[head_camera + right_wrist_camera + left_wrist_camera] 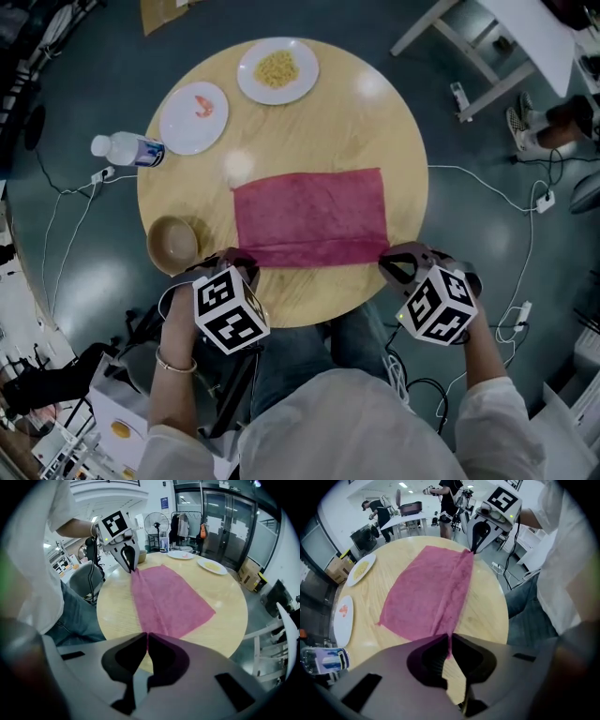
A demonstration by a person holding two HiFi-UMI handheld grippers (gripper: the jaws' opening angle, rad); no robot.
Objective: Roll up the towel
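- The towel [309, 216] is lying flat on the near half of the round surface [328, 122]. Its long axis is running side to side in front of the person.
- The left tool [242, 261] is clenching the towel's near left corner. In the left gripper view, pink cloth is showing pinched between the closed jaws.
- The right tool [396, 264] is clenching the near right corner in the same way, so both hands are sitting equally on the cloth, one at each end of the near edge.
- That near edge is stretching taut between the two tools, and a narrow strip along it is looking raised or turned over. The rest of the cloth is lying directly away from the tools, toward the far side of the surface.
- Judging from this, the roll is needing to travel away from the person, across the short side, with both corners moving together so the roll is staying straight.
- Bare wood is lying open beyond the far edge before the two plates [194, 117].
- A bowl [172, 244] is sitting just beside the left tool, limiting sideways room there.
- The surface's near rim is running close under both tools.
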